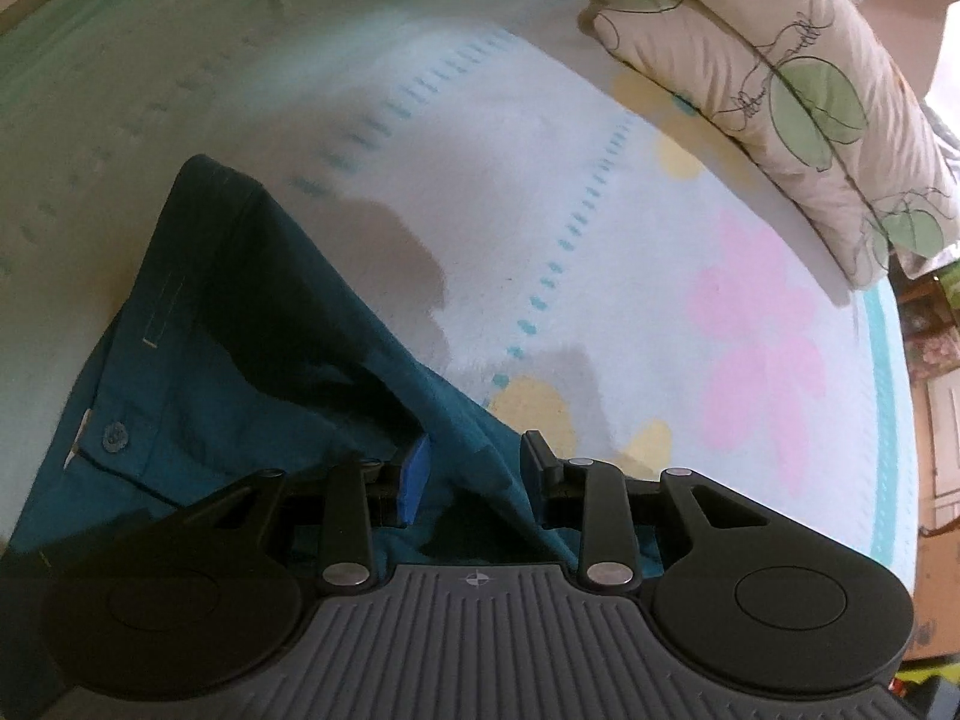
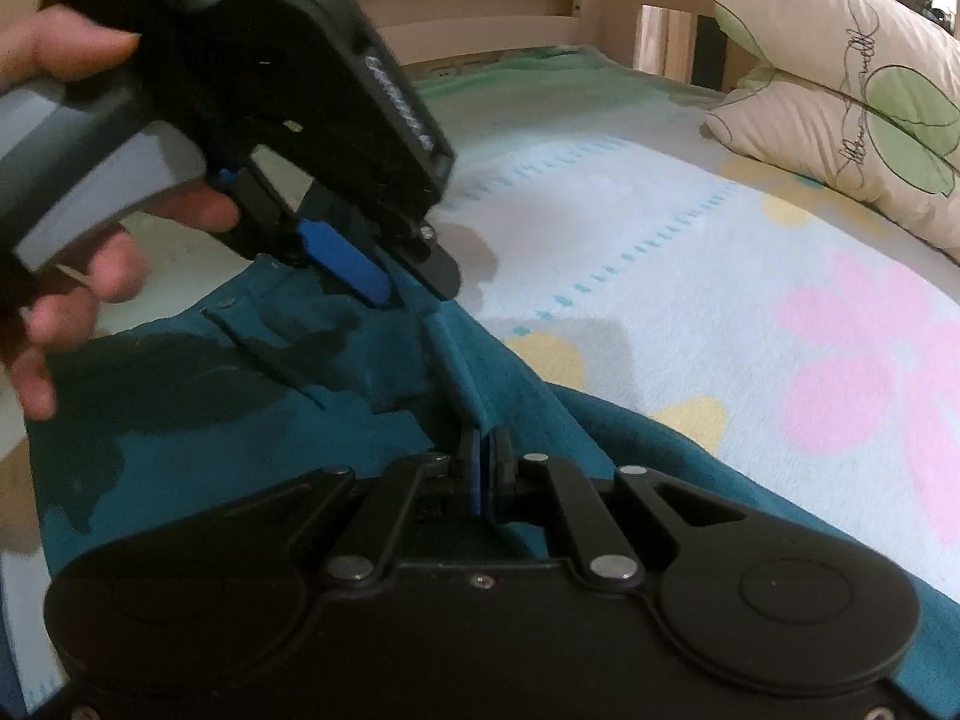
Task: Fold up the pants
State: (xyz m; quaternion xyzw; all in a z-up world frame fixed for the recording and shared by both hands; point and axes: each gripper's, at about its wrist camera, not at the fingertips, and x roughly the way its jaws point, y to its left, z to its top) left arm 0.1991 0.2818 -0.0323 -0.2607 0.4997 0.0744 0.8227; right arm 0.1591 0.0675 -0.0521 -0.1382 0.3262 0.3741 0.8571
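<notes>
Teal pants (image 1: 210,360) lie on a bed's flowered blanket (image 1: 600,150), with a button and a pocket seam showing at the left. My left gripper (image 1: 474,474) is open, and a raised ridge of the pants runs between its blue pad and black finger without being pinched. In the right wrist view my right gripper (image 2: 487,468) is shut on that same ridge of the pants (image 2: 240,390), lifting it into a crease. Just beyond it, a person's hand (image 2: 90,276) holds the left gripper (image 2: 414,288) with its fingers apart over the far end of the ridge.
Two stacked leaf-print pillows (image 1: 780,90) lie at the blanket's far right, also seen as the pillows (image 2: 840,120) in the right wrist view. A wooden headboard (image 2: 480,0) stands behind the bed. The blanket (image 2: 720,270) spreads to the right of the pants.
</notes>
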